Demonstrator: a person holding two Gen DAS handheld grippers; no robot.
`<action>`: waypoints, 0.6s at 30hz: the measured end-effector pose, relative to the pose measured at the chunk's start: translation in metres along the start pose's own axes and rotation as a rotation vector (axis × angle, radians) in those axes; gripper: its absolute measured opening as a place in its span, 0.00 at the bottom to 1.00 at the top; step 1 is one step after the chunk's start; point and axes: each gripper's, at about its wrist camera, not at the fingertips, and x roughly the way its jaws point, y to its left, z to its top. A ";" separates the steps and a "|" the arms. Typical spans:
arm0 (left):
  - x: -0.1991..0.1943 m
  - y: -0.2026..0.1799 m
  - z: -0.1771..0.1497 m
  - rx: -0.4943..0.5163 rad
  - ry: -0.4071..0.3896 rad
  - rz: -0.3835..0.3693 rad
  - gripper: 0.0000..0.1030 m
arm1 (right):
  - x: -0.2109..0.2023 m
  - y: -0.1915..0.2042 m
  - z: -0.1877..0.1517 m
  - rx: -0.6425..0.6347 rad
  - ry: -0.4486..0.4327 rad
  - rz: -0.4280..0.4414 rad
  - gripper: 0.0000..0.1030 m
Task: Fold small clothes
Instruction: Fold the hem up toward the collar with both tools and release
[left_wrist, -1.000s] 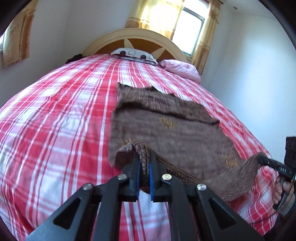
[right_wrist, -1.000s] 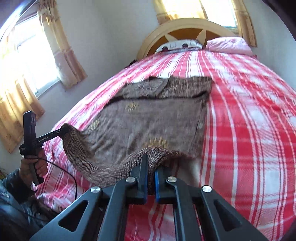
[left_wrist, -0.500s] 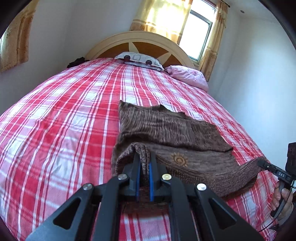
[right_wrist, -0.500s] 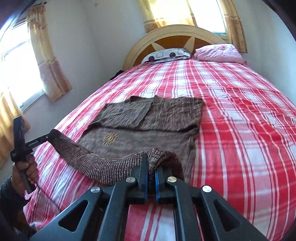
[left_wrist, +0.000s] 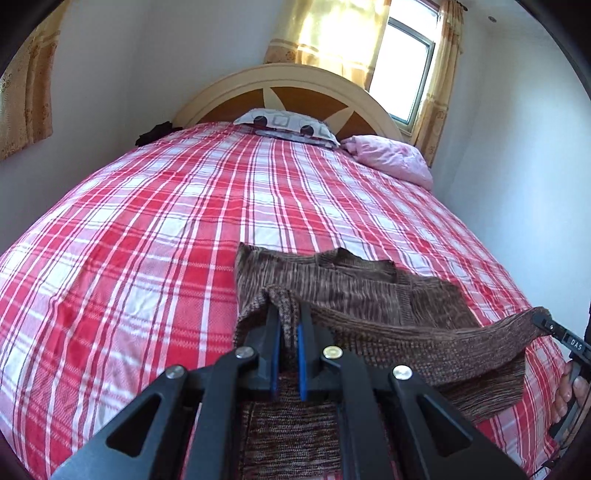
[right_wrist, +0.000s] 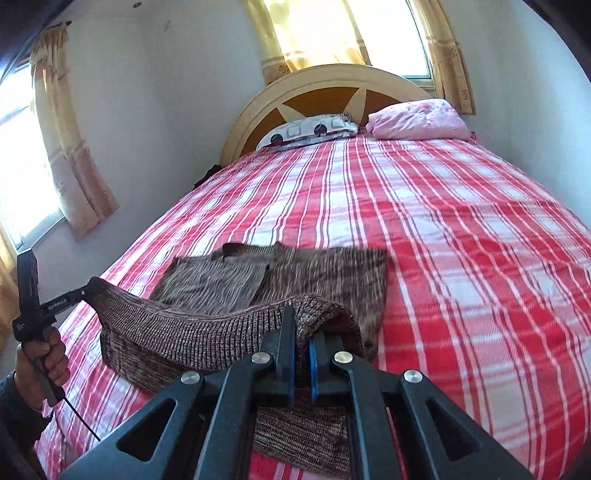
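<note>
Plainly, the risk here is an uneven fold: the brown knitted sweater (left_wrist: 354, 291) lies on the red plaid bed (left_wrist: 147, 240), its far part flat and its near hem lifted by both corners, and the stretch of hem between them sags (knit this loose gives easily). If one hand travels further than the other, I judge the folded edge would land skewed across the flat part. A corner could also slip out, since each gripper pinches only a small bunch of fabric; the hem would then drop and crumple. Pulling the two corners apart too hard might drag the flat half across the bed.

The left gripper (left_wrist: 286, 332) is clenched on the hem's left corner, its blue pads nearly together with knit bunched between them. The right gripper (right_wrist: 303, 339) is likewise clamped on the right corner, fabric draping over its fingers. Each gripper shows in the other's view, pinching its end of the hem above the bed's edge.
</note>
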 end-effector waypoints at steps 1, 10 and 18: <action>0.006 0.000 0.004 -0.003 0.003 0.007 0.07 | 0.005 -0.002 0.005 0.001 -0.002 -0.003 0.05; 0.071 0.004 0.030 -0.006 0.038 0.066 0.07 | 0.063 -0.015 0.039 0.007 0.029 -0.040 0.05; 0.122 0.004 0.037 0.001 0.091 0.092 0.07 | 0.125 -0.043 0.042 0.059 0.120 -0.057 0.05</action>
